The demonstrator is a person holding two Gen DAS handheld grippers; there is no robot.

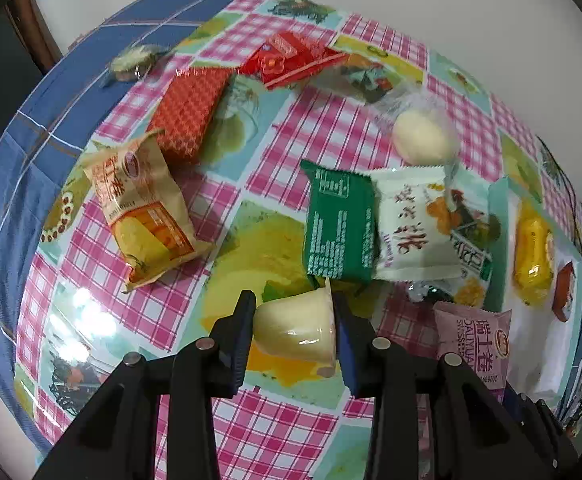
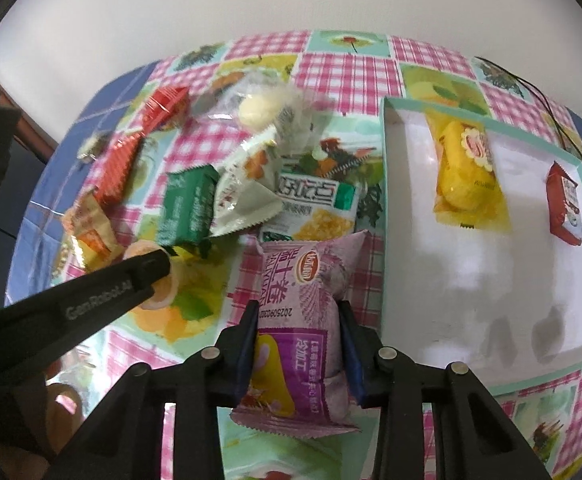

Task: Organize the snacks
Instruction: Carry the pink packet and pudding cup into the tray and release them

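Two snacks [image 2: 467, 172] in one tray [image 2: 391, 184]

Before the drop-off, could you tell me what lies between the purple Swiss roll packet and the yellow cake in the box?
In the right wrist view, only the box's teal wall and bare white floor separate the purple Swiss roll packet from the yellow cake.

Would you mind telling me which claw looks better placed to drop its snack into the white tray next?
Right, probably. The right claw grips the purple snack pack just beside the white tray. The left claw holds a pudding cup farther from it, with the purple pack between.
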